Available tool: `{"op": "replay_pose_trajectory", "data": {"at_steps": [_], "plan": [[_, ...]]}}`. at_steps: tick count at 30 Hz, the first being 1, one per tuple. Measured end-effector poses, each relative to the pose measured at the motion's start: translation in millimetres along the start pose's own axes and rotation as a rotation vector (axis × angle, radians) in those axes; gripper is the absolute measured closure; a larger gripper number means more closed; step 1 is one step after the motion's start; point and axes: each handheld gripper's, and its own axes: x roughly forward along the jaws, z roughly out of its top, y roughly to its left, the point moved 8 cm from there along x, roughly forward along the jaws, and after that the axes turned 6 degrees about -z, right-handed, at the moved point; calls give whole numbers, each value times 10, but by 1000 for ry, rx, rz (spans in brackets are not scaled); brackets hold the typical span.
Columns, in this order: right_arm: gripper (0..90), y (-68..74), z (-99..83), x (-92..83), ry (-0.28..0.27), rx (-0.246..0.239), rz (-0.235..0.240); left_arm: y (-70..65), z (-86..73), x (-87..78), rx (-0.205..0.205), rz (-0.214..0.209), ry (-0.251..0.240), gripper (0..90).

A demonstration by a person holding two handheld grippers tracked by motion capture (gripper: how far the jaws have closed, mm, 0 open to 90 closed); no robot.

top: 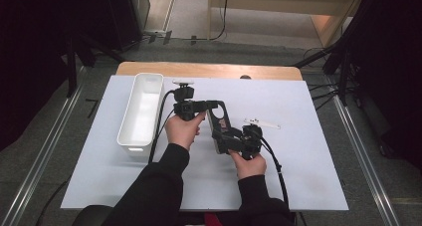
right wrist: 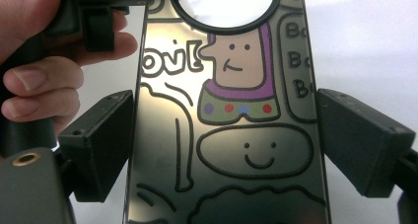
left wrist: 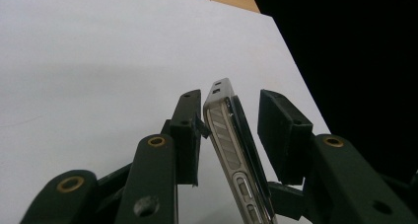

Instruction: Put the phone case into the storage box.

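Both hand-held grippers straddle phone (top: 219,124): right clamped, left loose

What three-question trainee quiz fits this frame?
1. True or false: the right tool clamps the phone across its width, one pad on each long edge.
2. In the high view, the white bin sits: A) left of both hands; B) between the hands; C) right of both hands.
3. In the left gripper view, which part of the phone stands between the pads of the left tool?

Key: 1 true. 2 A. 3 its thin side edge, the one with the buttons; the right-hand pad stands clear of it.
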Motion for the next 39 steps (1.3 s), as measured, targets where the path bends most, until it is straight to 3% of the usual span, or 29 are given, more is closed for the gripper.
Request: {"op": "replay_pose_trajectory", "data": {"at_steps": [5,10,19,26,34,36,39], "plan": [[109,0,-3,3,-2,-5,-8,16,-9,4,-13,-13,-1,682],[109,-1,-15,12,2,-13,-24,49,-19,10,-47,-32,-5,700],[108,7,-37,43,8,-16,-24,34,-16,3,-66,-55,-9,731],[108,24,-40,63,1,-28,-24,-17,0,-22,-42,-73,-29,754],[108,38,-34,76,-5,-43,-30,-77,13,-43,-79,-137,-36,790],[108,44,-30,84,-1,-30,-13,-90,20,-44,-71,-130,-39,794],[107,44,-22,78,-8,-42,-26,-91,22,-49,-75,-140,-38,795]]}}
